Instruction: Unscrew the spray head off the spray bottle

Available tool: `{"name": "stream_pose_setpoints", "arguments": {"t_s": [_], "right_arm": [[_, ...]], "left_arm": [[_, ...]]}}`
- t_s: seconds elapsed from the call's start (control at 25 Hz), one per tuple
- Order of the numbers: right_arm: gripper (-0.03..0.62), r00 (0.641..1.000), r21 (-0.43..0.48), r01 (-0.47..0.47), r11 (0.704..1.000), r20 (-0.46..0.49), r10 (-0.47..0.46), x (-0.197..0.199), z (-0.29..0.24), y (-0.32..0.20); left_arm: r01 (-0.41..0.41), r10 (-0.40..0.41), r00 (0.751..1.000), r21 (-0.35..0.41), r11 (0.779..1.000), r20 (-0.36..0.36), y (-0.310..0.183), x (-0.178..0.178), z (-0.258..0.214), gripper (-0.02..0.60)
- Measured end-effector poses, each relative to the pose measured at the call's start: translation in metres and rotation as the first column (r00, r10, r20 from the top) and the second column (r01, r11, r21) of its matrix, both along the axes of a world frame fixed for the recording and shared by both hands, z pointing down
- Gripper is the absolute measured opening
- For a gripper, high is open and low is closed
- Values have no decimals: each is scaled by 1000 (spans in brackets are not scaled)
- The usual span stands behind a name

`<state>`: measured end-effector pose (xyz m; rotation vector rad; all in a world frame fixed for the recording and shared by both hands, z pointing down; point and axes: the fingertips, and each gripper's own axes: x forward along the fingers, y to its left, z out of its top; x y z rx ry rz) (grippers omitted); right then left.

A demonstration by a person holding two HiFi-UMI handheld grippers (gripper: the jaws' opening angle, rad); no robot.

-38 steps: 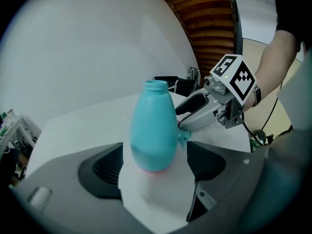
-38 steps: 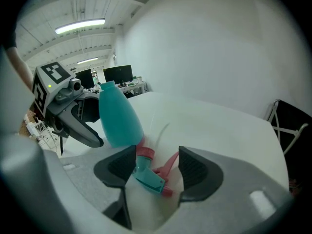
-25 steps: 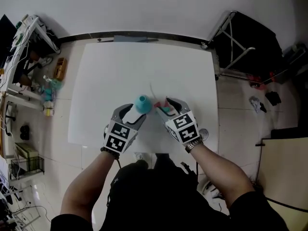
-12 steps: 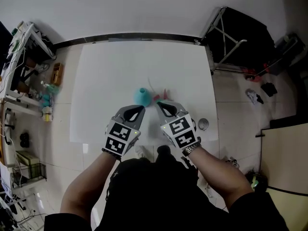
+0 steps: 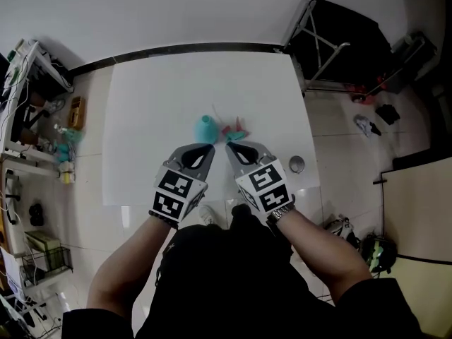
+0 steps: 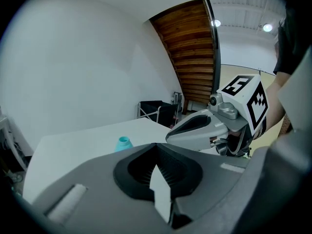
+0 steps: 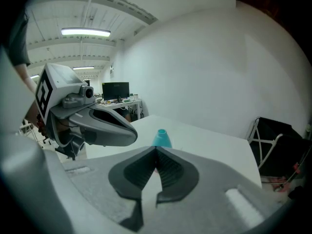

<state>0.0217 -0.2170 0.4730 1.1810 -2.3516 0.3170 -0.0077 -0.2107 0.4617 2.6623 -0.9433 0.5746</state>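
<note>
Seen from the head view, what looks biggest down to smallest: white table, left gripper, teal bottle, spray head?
1. white table
2. left gripper, though it is nearer the camera
3. teal bottle and spray head: look alike, not ranked

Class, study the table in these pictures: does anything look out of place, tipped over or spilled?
Only one thing: the spray head lies loose on the table, just right of the teal bottle, which stands upright with its neck bare. No spill shows.
</note>
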Motion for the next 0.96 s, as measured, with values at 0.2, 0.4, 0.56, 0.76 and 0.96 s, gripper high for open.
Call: {"name": "stream_pose_setpoints", "arguments": {"t_s": [0.2, 0.4, 0.56, 0.76, 0.96], "right_arm": [[-9, 1000, 9, 10, 1000, 4, -10, 2, -8, 5], [-9, 999, -22, 42, 999, 12, -42, 5, -4, 4], [-9, 997, -41, 69, 997, 16, -69, 5, 0, 1], [-9, 995, -54, 100, 994, 26, -98, 4, 2, -4], [-9, 993, -55, 116, 992, 32, -114, 12, 3, -7]], "left_arm": [[6, -6, 1000, -18, 1000, -12, 5, 6, -12, 15], [44, -44, 999, -31, 999, -3, 0, 9, -9, 15], [70, -69, 998, -40, 997, 11, -1, 11, -3, 15], [106, -105, 994, -35, 994, 31, -8, 10, 3, 15], [122, -121, 992, -38, 992, 41, -10, 18, 6, 15]]}}
